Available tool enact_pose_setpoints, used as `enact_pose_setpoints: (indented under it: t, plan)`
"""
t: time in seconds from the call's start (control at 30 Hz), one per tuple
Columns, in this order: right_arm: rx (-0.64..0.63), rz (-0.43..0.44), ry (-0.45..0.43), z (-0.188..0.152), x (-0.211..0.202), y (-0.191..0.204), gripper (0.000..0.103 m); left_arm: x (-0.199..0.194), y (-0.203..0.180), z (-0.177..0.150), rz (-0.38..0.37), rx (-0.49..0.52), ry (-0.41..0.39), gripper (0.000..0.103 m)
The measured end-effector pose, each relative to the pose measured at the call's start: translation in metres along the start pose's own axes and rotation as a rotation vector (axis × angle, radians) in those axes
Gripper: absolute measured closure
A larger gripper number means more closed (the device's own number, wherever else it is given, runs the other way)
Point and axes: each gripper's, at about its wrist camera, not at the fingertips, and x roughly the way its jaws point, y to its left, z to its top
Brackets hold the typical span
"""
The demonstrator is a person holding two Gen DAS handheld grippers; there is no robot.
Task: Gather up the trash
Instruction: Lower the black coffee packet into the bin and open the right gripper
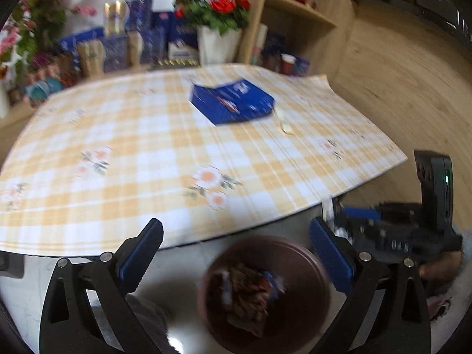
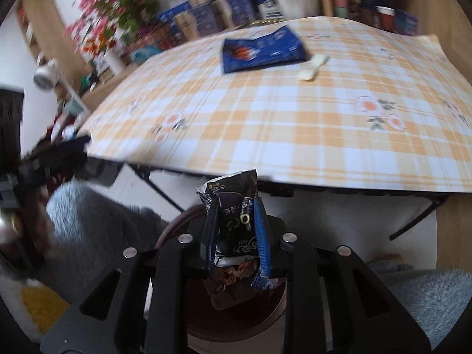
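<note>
Now | left gripper (image 1: 236, 253): released above bin (image 1: 298, 253) | right gripper (image 2: 236, 227): grasping black wrapper (image 2: 233, 215)

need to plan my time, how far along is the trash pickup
Done: wrappers already lie in the brown bin below the table edge, and the left gripper is open and empty above it.
In hand: the right gripper is shut on a black snack wrapper over the bin.
Left: the blue packet and the small pale scrap beside it on the checked tablecloth.
</note>
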Motion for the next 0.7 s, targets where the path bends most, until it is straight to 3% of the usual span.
enact_pose_setpoints:
  t: [0.37, 0.53, 0.6, 0.67, 0.7]
  plan:
    - [-0.098, 0.011, 0.135, -0.018, 0.044, 0.024, 0.076, -0.024, 0.034, -0.025, 0.139, -0.202, -0.113, 0.006]
    - [-0.129, 0.001, 0.192, -0.023, 0.056, 0.031, 0.073, -0.025, 0.051, -0.028, 0.148, -0.288, -0.099, 0.006]
    - [-0.134, -0.001, 0.202, -0.023, 0.058, 0.033, 0.054, -0.022, 0.054, -0.029, 0.152, -0.308, -0.086, 0.006]
    - [-0.141, -0.022, 0.208, -0.024, 0.059, 0.034, 0.024, -0.019, 0.055, -0.030, 0.140, -0.316, -0.079, 0.006]
    - [-0.143, -0.031, 0.210, -0.024, 0.059, 0.034, 0.020, -0.019, 0.055, -0.030, 0.129, -0.317, -0.081, 0.006]
